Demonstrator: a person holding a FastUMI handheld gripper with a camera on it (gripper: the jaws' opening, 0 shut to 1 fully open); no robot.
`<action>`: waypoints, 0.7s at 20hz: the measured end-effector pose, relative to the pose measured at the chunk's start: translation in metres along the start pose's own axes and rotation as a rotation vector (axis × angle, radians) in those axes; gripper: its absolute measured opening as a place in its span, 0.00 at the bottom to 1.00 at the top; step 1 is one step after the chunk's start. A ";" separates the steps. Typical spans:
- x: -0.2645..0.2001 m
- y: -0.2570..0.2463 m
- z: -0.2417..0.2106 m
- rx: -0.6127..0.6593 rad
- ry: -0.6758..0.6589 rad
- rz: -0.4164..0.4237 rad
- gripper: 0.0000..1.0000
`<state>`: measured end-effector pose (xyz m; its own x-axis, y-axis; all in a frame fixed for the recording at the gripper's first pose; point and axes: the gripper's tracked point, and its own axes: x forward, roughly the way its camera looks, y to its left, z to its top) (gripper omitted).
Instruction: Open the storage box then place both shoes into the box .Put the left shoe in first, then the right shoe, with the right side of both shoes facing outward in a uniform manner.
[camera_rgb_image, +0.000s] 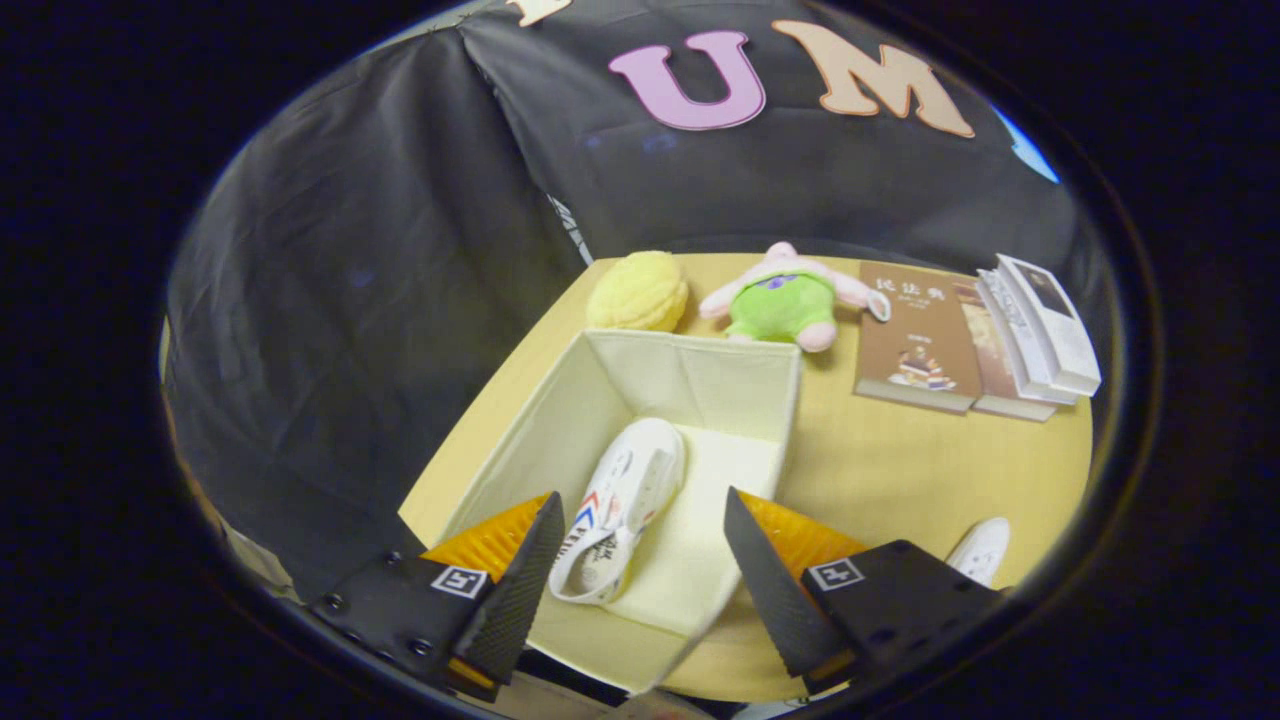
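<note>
Between the two fingers of the claw (640, 560), which stand wide apart and hold nothing, lies one white shoe (620, 520) inside the open storage box (700, 385). This shoe has red and blue stripes on its side and a strap, and its toe points toward twelve o'clock; it rests on the box floor close to the wall at nine o'clock. A single box is seen: square, with soft cream fabric walls and no lid on top. Its near corner is cut off behind the fingers. A second white shoe (980, 548) lies on the wooden bench (900, 470) at about three o'clock from the box, just beyond the right finger; only its rounded toe part shows, the rest is hidden. Beyond the box, at twelve o'clock, are two soft things: one yellow round plush (638, 291) with a ribbed surface, and one green and pink plush toy (785, 298). At two o'clock lie several books (975, 335), flat, overlapping; their exact number is hard to count.
</note>
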<state>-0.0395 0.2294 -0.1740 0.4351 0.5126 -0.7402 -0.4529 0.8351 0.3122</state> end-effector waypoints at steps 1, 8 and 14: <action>-0.008 -0.011 0.000 -0.005 -0.006 -0.017 1.00; -0.056 -0.097 -0.003 0.014 -0.042 -0.144 1.00; -0.086 -0.173 -0.027 0.004 -0.030 -0.265 1.00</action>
<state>-0.0197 0.0353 -0.1810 0.5612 0.2816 -0.7783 -0.3167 0.9418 0.1124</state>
